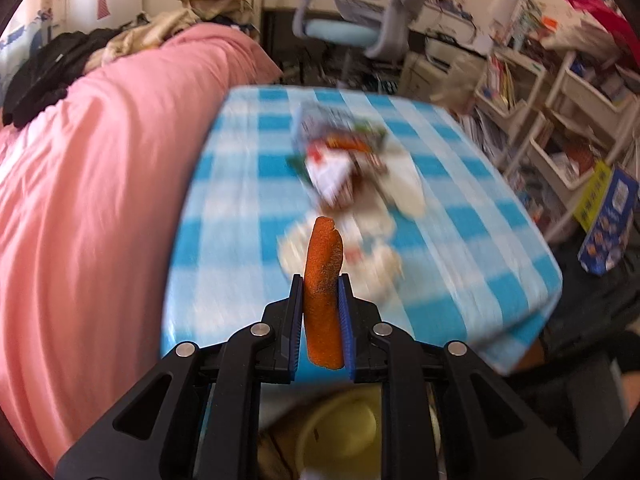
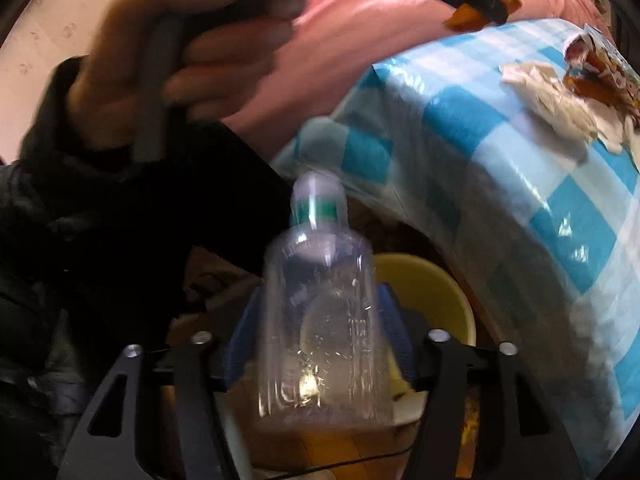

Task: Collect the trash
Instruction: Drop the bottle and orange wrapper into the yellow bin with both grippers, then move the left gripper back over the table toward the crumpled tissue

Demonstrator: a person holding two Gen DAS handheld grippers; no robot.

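My left gripper (image 1: 320,284) is shut on a strip of orange peel (image 1: 323,280) and holds it above the near edge of the blue-checked table (image 1: 224,216). The peel and left gripper tips also show at the top of the right wrist view (image 2: 484,4). My right gripper (image 2: 320,304) is shut on a clear plastic bottle (image 2: 320,320) with a green-banded cap, held upright below the table edge. A yellow bin (image 2: 432,292) sits on the floor right behind the bottle; it also shows under the left gripper (image 1: 340,428). Crumpled tissues (image 1: 376,260) and snack wrappers (image 1: 336,152) lie on the table.
A pink bed (image 1: 100,184) runs along the table's left side. A desk chair (image 1: 352,20) stands beyond the table. Shelves with books (image 1: 560,112) and a blue box (image 1: 608,232) fill the right. The person's hand (image 2: 192,48) grips the left tool.
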